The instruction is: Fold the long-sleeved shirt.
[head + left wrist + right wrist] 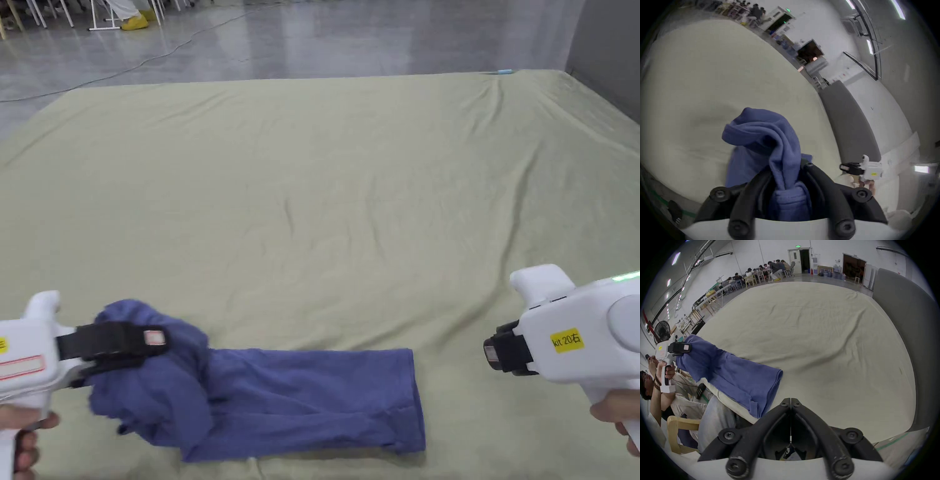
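left gripper (147, 348) clamped on the bunched end of the blue shirt (300, 400), lifting it off the green sheet (325, 187). right gripper (790, 402) closed, empty, well apart beyond the shirt's far end.

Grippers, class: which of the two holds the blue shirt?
The left gripper: its jaws clamp bunched blue shirt. The right gripper, jaws shut, holds nothing.

Wide pale green wrinkled bedsheet (325, 187) left bare for passage; near edge blocked by bunched blue knit shirt (300, 400); grey upholstered panel (609, 50) bounds right.
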